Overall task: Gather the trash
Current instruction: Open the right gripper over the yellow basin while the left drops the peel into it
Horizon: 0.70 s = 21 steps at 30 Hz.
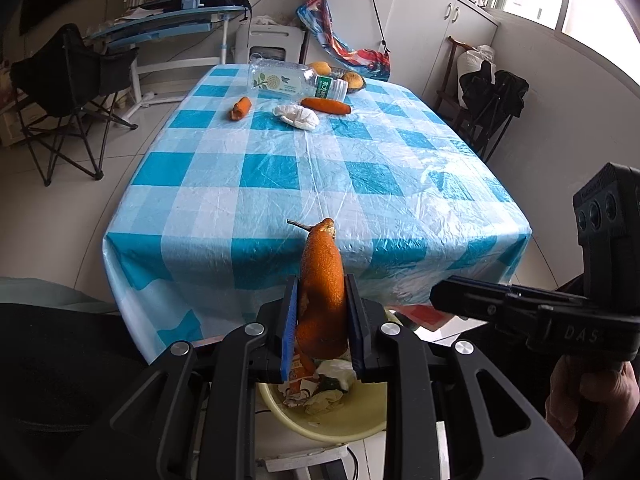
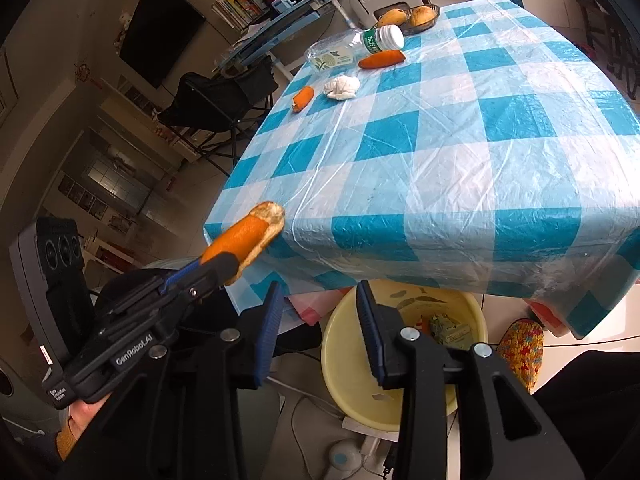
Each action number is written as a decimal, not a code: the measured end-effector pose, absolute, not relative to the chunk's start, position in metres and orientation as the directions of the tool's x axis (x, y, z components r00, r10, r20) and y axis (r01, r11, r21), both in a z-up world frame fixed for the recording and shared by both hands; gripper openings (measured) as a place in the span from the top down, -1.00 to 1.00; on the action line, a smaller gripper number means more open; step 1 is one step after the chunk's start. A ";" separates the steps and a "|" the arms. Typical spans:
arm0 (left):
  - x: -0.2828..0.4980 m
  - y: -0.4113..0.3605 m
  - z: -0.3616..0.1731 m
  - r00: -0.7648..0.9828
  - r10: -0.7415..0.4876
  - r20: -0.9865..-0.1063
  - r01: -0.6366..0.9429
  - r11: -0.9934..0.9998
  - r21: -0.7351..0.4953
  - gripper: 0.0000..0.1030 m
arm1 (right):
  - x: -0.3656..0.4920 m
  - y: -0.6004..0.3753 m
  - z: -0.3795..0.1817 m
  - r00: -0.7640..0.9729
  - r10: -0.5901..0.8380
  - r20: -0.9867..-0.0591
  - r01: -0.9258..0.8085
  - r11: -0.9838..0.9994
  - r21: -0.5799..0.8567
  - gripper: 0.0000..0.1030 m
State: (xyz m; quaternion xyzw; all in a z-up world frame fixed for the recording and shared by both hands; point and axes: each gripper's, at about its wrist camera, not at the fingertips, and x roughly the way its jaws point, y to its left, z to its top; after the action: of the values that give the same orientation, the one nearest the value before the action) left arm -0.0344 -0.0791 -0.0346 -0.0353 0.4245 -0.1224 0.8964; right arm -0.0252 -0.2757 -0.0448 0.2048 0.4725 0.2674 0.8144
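Note:
My left gripper (image 1: 322, 286) is shut on a long piece of orange peel (image 1: 322, 280), held upright in front of the table's near edge and above a yellow bin (image 1: 276, 408). The right wrist view shows that same left gripper (image 2: 228, 264) with the peel (image 2: 248, 232) sticking out. My right gripper (image 2: 320, 312) stands open over the bin (image 2: 360, 392) with nothing between its fingers. Paper scraps lie in the bin. At the far end of the checked table (image 1: 320, 184) lie a plastic bottle (image 1: 288, 80), a crumpled tissue (image 1: 298, 115) and two orange pieces (image 1: 326, 105) (image 1: 240, 109).
A bowl of fruit (image 1: 352, 80) stands behind the bottle. A black folding chair (image 1: 68, 92) and a desk (image 1: 168, 24) are left of the table, white cabinets (image 1: 420, 12) behind it. A colourful crocheted thing (image 2: 520, 352) sits on the floor right of the bin.

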 end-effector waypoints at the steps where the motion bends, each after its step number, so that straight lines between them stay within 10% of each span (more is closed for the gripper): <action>1: -0.035 -0.080 -0.037 0.596 -0.256 -0.761 0.198 0.965 -0.169 0.60 | -0.025 -0.276 -0.044 0.414 0.629 -0.658 -0.241 0.773 0.587 0.26; 21: -0.037 -0.088 -0.044 0.578 -0.220 -0.786 0.206 0.971 -0.120 0.17 | -0.027 -0.286 -0.046 0.439 0.623 -0.648 -0.222 0.773 0.594 0.16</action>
State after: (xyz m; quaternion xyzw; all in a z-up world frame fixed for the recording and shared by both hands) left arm -0.0371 -0.0878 -0.0441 -0.0079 0.4434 -0.1197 0.8882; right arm -0.0265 -0.2859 -0.0455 0.2166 0.4629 0.2577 0.8200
